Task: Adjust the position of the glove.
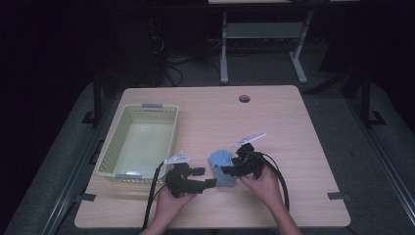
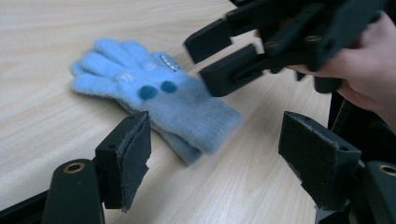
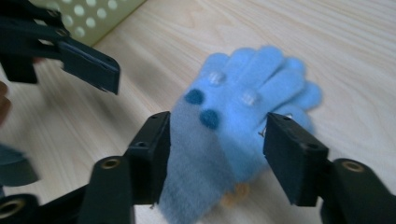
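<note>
Fluffy light-blue knitted glove [image 1: 222,166] lies flat on the wooden worktop [image 1: 293,127], lower centre; right claw [image 3: 215,149] straddles it, parted, nothing gripped; left claw [image 2: 215,154] open, empty; pale-green perforated plastic basket [image 1: 110,161] left

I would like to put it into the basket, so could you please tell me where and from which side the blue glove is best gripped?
Grip the blue glove at its cuff end, the thick doubled edge nearest the person, coming from that near side. It lies flat on the table, fingers pointing away, so the cuff probably offers the fullest bite. The open right gripper already straddles that part.
</note>
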